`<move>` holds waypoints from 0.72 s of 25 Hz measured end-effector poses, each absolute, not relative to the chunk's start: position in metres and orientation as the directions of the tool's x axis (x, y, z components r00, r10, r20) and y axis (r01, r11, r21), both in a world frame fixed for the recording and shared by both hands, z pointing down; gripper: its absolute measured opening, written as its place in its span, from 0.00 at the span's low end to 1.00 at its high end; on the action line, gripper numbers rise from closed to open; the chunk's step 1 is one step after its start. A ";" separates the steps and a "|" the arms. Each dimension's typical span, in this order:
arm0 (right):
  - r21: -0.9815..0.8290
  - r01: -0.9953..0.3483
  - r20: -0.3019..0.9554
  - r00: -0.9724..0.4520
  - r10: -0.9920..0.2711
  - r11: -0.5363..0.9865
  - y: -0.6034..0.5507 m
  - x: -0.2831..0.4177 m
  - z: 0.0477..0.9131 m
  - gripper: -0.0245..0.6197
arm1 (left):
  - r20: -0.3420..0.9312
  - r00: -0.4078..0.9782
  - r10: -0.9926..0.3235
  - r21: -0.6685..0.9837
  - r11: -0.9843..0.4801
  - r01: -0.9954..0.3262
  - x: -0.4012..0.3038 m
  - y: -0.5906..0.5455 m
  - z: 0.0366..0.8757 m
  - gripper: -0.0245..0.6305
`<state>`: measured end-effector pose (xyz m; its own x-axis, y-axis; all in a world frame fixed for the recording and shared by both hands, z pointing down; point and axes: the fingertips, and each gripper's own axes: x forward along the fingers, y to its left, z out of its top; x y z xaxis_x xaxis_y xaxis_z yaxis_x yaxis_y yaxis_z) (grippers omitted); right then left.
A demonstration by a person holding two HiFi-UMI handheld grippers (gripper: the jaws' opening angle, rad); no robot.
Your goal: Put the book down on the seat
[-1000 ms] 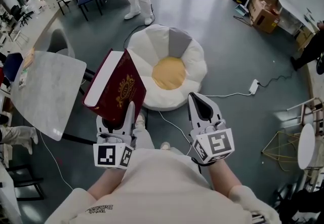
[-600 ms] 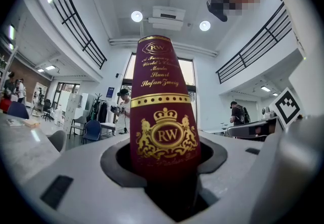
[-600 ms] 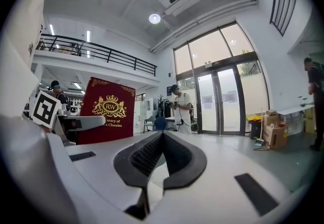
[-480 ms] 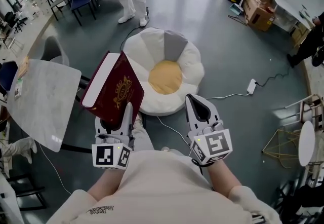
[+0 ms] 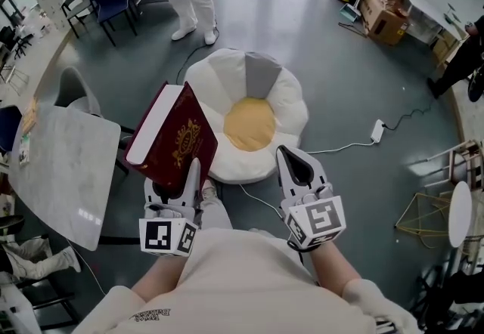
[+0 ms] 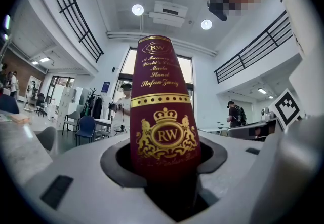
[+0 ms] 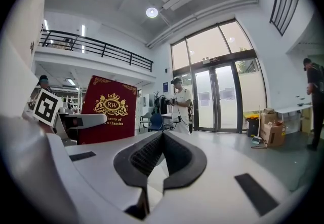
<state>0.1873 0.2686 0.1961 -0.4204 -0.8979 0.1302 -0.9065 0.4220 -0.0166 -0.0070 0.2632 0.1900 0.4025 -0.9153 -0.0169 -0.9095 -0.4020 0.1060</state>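
Jaws of our left tool [image 5: 178,183] clamp the dark red hardback book [image 5: 175,136] upright in the air, to the near left of the flower-shaped cushion seat [image 5: 283,91] on the floor [image 5: 355,75]. Our right tool [image 5: 296,165] is empty, its jaws together.

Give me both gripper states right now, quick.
Left gripper: closed on the red hardcover book, gripped at its lower edge.
Right gripper: closed, nothing between its jaws.
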 end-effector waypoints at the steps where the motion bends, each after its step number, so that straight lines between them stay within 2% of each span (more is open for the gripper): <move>1: -0.017 -0.908 0.137 -0.418 -0.898 0.419 0.259 0.183 0.197 0.04 | -0.012 0.408 -0.913 0.107 -0.406 -0.907 -0.011 0.252 0.191 0.41; 7: -0.010 -0.911 0.191 -0.407 -0.893 0.413 0.191 0.158 0.203 0.04 | 0.017 0.434 -0.901 0.107 -0.430 -0.897 -0.033 0.177 0.198 0.41; 18: 0.022 -0.941 0.207 -0.327 -0.922 0.339 0.077 0.121 0.186 0.04 | 0.042 0.481 -0.876 0.131 -0.473 -0.872 -0.081 0.058 0.193 0.41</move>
